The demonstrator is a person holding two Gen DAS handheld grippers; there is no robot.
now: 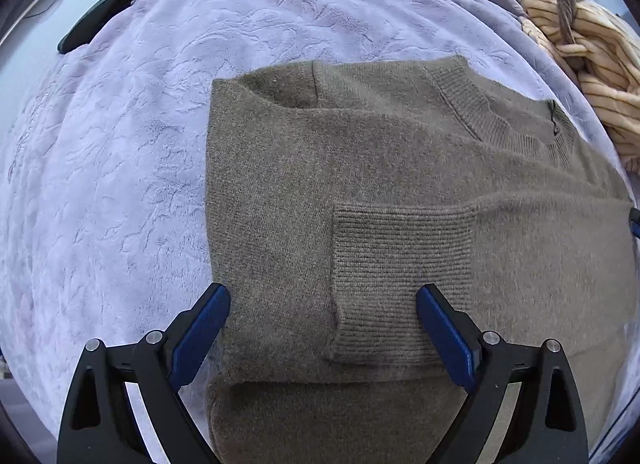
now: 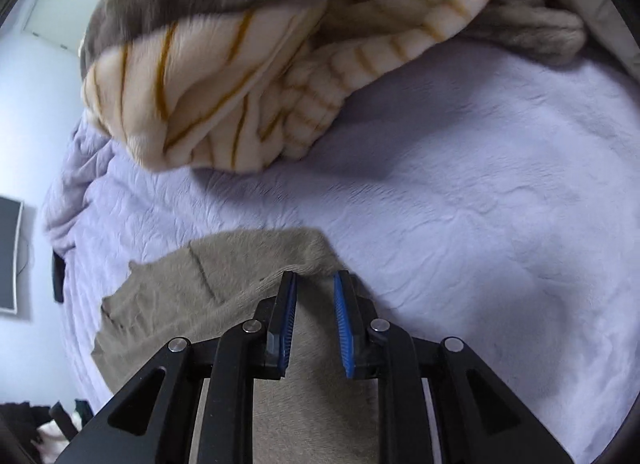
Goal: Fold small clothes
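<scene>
On the lilac blanket (image 1: pixel 100 184), brown sweater (image 1: pixel 360 168) under left fingers (image 1: pixel 208 316) — spread wide, empty — right fingers (image 2: pixel 343 312) narrowly parted over its edge.

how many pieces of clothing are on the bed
2 that I can make out: the brown sweater lying flat on the lilac blanket, and a cream striped garment bunched at its far right. That heap may hide more.
</scene>
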